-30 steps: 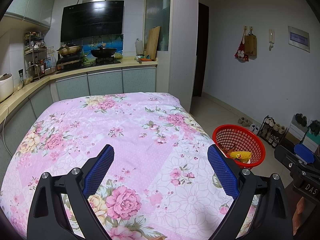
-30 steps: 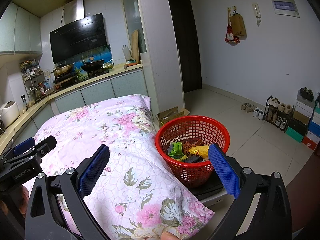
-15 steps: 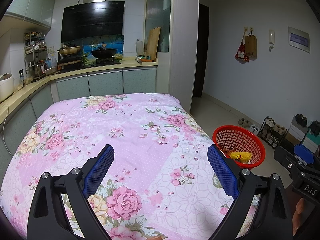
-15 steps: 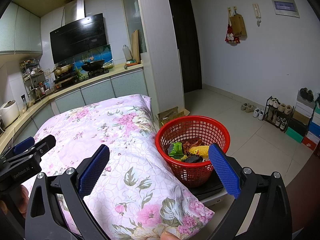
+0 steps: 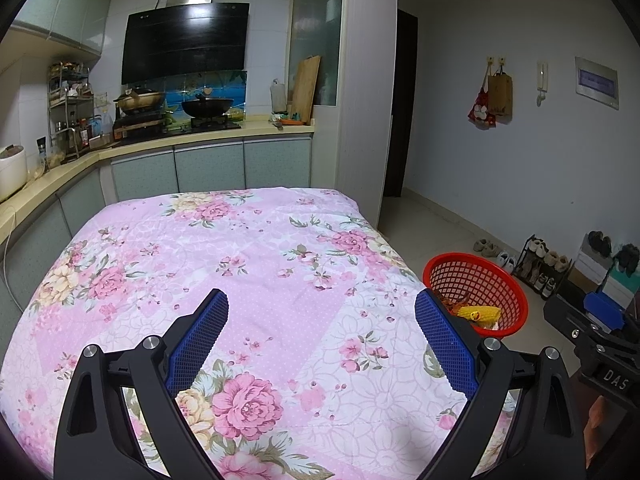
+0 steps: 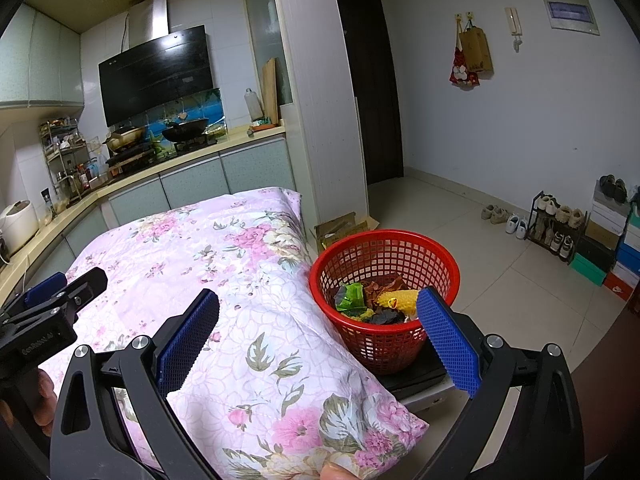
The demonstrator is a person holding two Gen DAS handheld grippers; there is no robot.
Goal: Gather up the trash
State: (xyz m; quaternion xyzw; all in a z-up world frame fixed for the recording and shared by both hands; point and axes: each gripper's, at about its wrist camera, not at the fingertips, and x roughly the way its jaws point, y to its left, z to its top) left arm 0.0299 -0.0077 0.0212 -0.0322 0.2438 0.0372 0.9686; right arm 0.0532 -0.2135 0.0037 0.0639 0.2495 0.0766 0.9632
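Right gripper (image 6: 318,322) gapes empty beside red mesh basket (image 6: 384,338) holding scraps.

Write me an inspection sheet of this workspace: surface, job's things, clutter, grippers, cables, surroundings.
Surface: floral quilt covers the table; no trash seen on it.
Job's things: red basket stands beside the quilt's edge on a dark platform, holding a corn cob, a green wrapper and brown scraps.
Clutter: cardboard box on the floor behind the basket.
Grippers: left hand-held gripper open, empty, over the quilt; right hand-held gripper open, empty, near the basket.
Cables: a thin cord hangs from the counter at the left edge.
Surroundings: kitchen counter with a wok; shoe rack by the wall.
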